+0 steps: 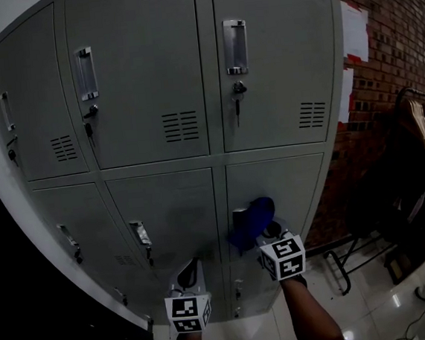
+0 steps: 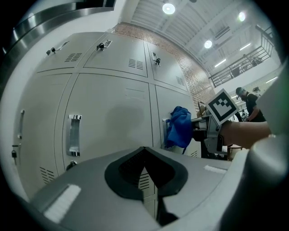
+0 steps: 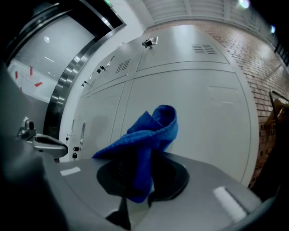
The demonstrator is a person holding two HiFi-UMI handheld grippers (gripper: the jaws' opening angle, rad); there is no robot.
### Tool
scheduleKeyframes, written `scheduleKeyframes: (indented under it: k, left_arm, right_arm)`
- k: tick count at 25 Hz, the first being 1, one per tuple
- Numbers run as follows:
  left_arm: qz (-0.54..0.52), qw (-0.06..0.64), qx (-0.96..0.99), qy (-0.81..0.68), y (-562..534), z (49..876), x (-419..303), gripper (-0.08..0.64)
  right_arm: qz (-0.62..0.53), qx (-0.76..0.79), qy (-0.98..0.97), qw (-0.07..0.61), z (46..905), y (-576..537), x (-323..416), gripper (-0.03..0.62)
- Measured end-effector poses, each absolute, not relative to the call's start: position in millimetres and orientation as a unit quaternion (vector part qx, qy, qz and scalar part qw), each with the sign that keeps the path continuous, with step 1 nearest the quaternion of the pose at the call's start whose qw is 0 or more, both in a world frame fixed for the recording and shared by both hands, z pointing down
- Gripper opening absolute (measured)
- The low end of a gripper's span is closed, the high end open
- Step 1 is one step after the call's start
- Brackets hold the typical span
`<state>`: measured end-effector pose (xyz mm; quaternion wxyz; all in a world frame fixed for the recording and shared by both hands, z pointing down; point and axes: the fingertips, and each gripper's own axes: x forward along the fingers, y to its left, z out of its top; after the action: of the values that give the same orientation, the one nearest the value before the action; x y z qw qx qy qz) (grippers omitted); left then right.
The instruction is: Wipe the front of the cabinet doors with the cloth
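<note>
A bank of grey cabinet doors (image 1: 152, 82) fills the head view, in two rows. My right gripper (image 1: 263, 231) is shut on a blue cloth (image 1: 251, 218), which it holds against the left edge of the lower right door (image 1: 285, 185), by that door's handle. In the right gripper view the cloth (image 3: 146, 133) bunches up out of the closed jaws of the right gripper (image 3: 137, 180). My left gripper (image 1: 190, 274) is lower, in front of the lower middle door (image 1: 171, 203), shut and holding nothing. The left gripper view shows the cloth (image 2: 179, 127) and its own jaws (image 2: 144, 158) together.
A brick wall (image 1: 394, 73) with white papers (image 1: 355, 32) stands right of the cabinet. Dark chairs and a rack (image 1: 419, 138) sit on the glossy floor (image 1: 390, 305) at right. Keys hang from the upper door locks (image 1: 239, 92). A dark frame (image 1: 8, 297) borders the left.
</note>
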<state>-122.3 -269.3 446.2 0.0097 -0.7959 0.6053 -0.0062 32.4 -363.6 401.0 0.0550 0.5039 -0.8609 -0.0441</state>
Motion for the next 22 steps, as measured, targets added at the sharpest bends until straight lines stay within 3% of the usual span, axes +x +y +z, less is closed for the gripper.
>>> scheduleKeyframes:
  k: [22]
  left_arm:
    - [-0.009, 0.012, -0.797, 0.604, -264, 447, -107, 0.017]
  right_arm:
    - [-0.048, 0.600, -0.791, 0.107, 409, -382, 185, 0.071]
